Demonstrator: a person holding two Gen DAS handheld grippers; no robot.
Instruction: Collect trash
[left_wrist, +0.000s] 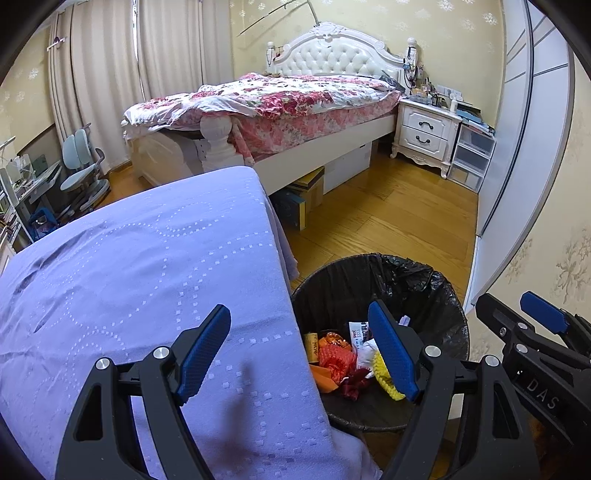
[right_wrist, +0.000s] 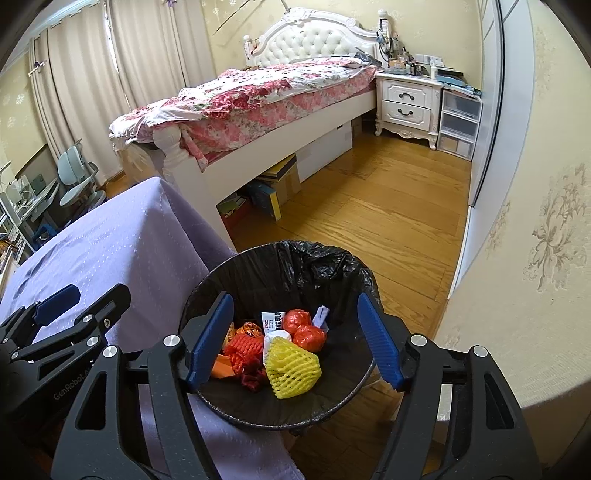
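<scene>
Trash bin (right_wrist: 284, 266), yellow net (right_wrist: 291, 367) unobscured rightward

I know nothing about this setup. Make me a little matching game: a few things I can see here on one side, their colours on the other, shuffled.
Things:
1. foam net
2. bin liner
3. tablecloth
4. gripper pads

Colours:
A. black
B. blue
C. yellow
D. lilac

Pairs: 1-C, 2-A, 3-D, 4-B
</scene>
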